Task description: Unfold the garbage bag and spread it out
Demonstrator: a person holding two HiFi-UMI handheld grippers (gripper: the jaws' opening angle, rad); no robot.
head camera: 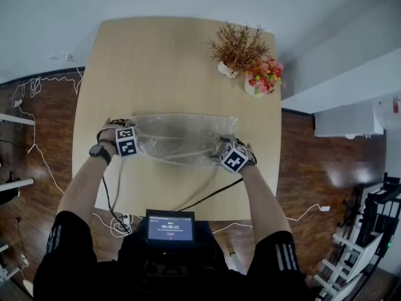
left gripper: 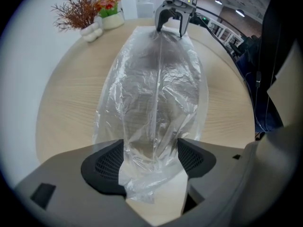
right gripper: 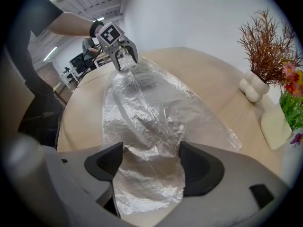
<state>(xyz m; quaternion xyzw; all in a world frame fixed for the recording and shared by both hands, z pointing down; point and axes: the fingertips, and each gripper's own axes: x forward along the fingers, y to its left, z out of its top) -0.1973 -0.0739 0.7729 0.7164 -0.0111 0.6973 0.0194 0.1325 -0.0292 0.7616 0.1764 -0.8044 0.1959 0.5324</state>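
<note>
A clear plastic garbage bag (head camera: 182,137) lies flattened and crinkled across the wooden table (head camera: 156,55), stretched out between my two grippers. My left gripper (head camera: 135,141) is at the bag's left end. In the left gripper view the left gripper (left gripper: 150,163) has its jaws wide apart, and the bag's (left gripper: 156,89) end lies loose between the pads without being pressed. My right gripper (head camera: 225,152) is at the right end. The right gripper (right gripper: 147,163) also stands wide, with the bag (right gripper: 151,108) lying slack between its fingers. Each gripper (left gripper: 173,25) (right gripper: 122,56) shows open in the other's view.
A white vase of dried brown twigs (head camera: 237,46) and a pot of red and pink flowers (head camera: 263,77) stand at the table's far right corner. A black cable (head camera: 210,196) crosses the near table edge. More cables lie on the floor (head camera: 37,155) at the left.
</note>
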